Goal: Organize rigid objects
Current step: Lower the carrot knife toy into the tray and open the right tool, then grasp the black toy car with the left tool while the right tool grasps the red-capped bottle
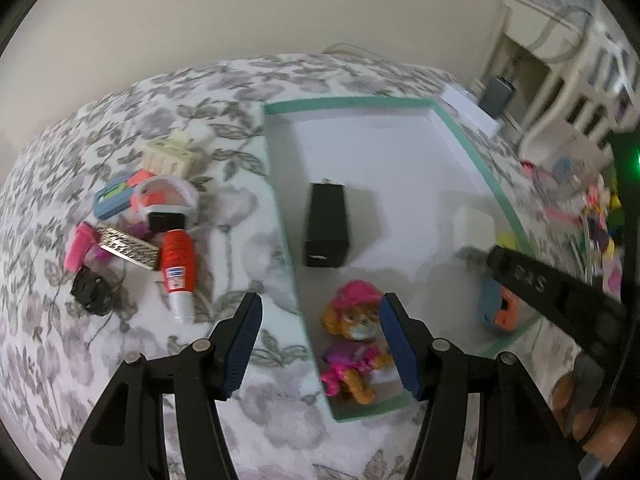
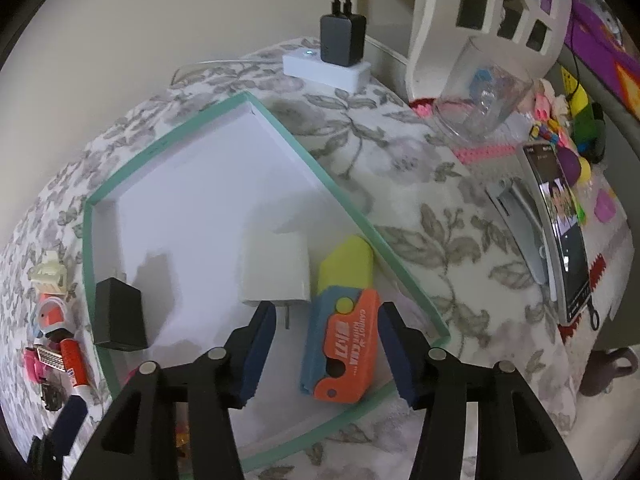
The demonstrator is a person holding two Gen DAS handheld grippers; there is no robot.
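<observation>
Inside the green-rimmed tray (image 2: pixel 276 120), both claws spread: left claw (image 1: pixel 320 344) astride pup figurine (image 1: pixel 354 344), right claw (image 2: pixel 328 348) astride orange-blue toy (image 2: pixel 342 344).

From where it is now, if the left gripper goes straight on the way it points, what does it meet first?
Most likely the pink dog toy lying in the green-rimmed box. It sits between the open fingers of the left gripper, apparently untouched. Depth is unclear, so the box's near wall may come first.
</observation>
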